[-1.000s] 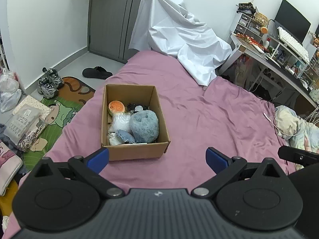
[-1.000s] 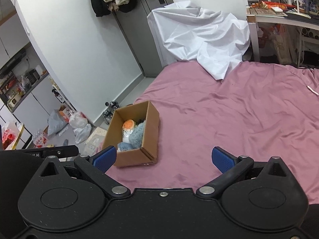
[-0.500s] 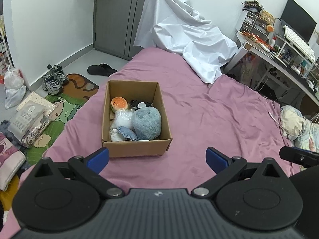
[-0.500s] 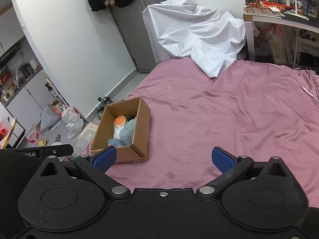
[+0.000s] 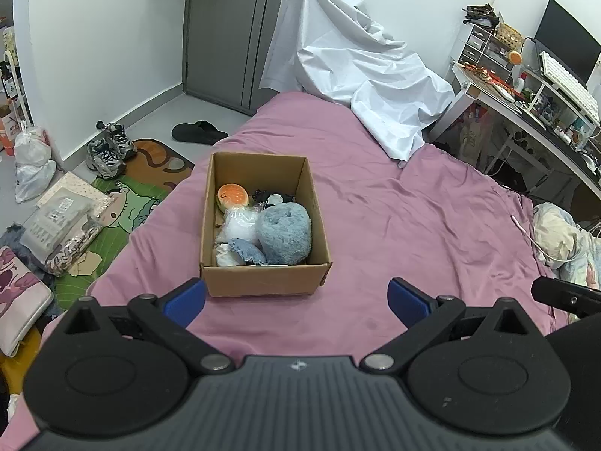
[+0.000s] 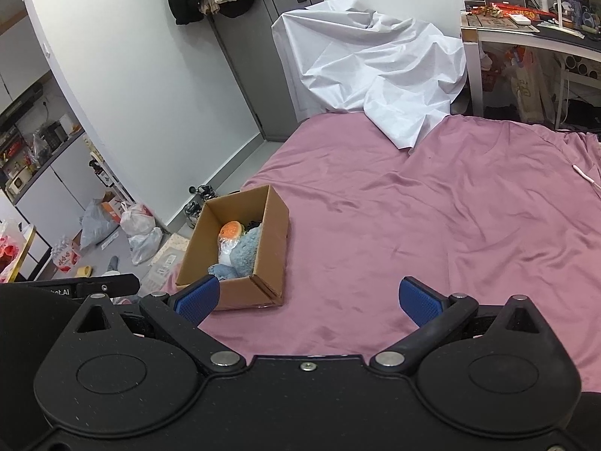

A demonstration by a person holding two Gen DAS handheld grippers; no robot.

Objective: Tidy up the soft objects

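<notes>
Cardboard box (image 5: pixel 263 225) sits on the bed (image 5: pixel 394 225) at 12 o'clock of the left gripper (image 5: pixel 296 297), already holding several soft items. Both grippers, right (image 6: pixel 308 297) included, gape empty. No loose soft objects visible on the bed; task appears near complete.

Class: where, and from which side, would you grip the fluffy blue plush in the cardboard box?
Probably grip the fluffy blue plush across its rounded top, coming from above. The cardboard box walls and the neighbouring bagged white item block side approaches, and only its domed top stands exposed.
</notes>
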